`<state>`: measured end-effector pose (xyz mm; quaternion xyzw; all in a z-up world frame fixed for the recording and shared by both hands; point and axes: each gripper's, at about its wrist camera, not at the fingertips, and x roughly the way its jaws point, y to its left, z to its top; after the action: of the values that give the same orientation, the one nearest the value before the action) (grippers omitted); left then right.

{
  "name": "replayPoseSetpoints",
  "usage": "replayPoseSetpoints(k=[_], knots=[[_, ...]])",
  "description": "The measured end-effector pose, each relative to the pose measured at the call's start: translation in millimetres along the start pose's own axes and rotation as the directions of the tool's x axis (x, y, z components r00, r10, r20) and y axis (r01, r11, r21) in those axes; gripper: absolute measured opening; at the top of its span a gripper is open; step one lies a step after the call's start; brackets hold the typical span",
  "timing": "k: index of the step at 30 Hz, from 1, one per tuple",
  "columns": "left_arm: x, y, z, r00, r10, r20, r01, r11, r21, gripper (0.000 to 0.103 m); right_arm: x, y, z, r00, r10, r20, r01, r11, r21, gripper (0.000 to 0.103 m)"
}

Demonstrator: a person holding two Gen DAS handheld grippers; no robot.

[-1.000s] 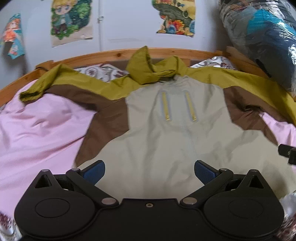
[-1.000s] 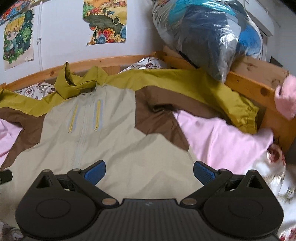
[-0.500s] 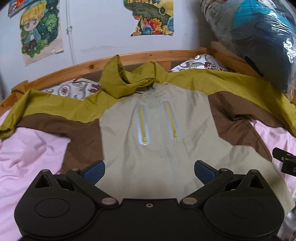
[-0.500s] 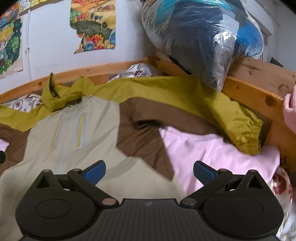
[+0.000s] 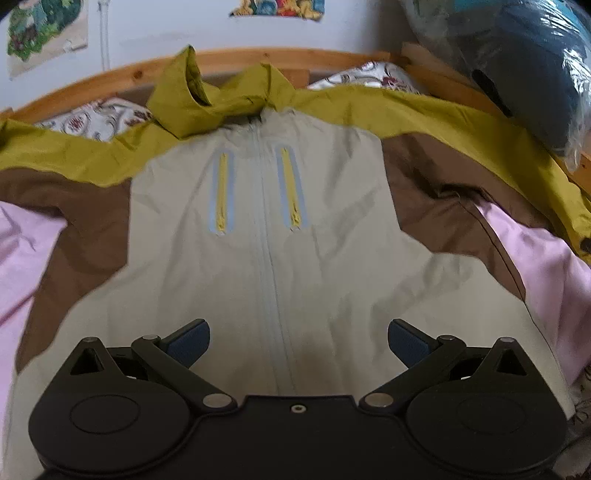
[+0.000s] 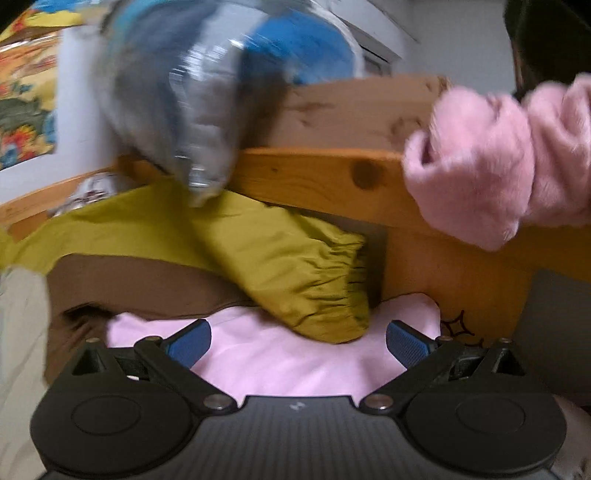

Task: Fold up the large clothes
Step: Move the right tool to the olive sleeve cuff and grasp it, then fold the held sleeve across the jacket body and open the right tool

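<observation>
Lying flat, front up, on the pink sheet (image 5: pixel 22 258) of the bed: jacket (image 5: pixel 280 236), hood (image 5: pixel 207 99) toward the headboard (image 5: pixel 332 61), hem toward the foot, long axis along the zip (image 5: pixel 269 258), head to foot. Sleeves spread sideways toward both side edges.

Right sleeve cuff (image 6: pixel 325 280), olive with elastic gathers, bunched against the wooden side rail (image 6: pixel 317 177) at the bed's right edge, just ahead of the right gripper (image 6: pixel 297 341) and slightly above its line, sleeve running back left toward the body. Right gripper clearly nearer; fingers spread wide, nothing held, pink sheet below. Likely next: reach forward, pinch cuff, carry it across toward the zip.

Left gripper (image 5: pixel 299 338) over the lower front panel, centred nearly on the zip, fingers wide apart, empty.

Beyond: plastic-wrapped bundle (image 6: pixel 207 92) on the rail above the sleeve, fuzzy pink garment (image 6: pixel 509 158) draped over the rail further right, cartoon posters (image 5: pixel 40 33) on the wall. No readable writing or brand; small mark on the right gripper's body too tiny to make out.
</observation>
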<state>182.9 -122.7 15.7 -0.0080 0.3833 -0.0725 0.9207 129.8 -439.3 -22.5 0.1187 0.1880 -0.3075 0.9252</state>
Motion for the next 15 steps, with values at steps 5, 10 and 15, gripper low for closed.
replayPoseSetpoints(k=[5, 10, 15], knots=[[1, 3, -2, 1.0, 0.007, -0.012, -0.007, 1.0, 0.023, 0.102, 25, -8, 10, 0.998, -0.017, 0.057, 0.016, 1.0, 0.014, 0.088], [-10, 13, 0, 1.0, 0.022, 0.019, -0.022, 1.0, -0.001, 0.102, 34, -7, 12, 0.997, -0.01, 0.072, 0.008, 0.999, 0.038, 0.039], [-21, 29, 2, 0.998, 0.033, 0.05, -0.032, 0.999, -0.024, 0.102, 7, 9, 13, 0.989, 0.027, 0.142, -0.023, 0.999, -0.028, 0.012]])
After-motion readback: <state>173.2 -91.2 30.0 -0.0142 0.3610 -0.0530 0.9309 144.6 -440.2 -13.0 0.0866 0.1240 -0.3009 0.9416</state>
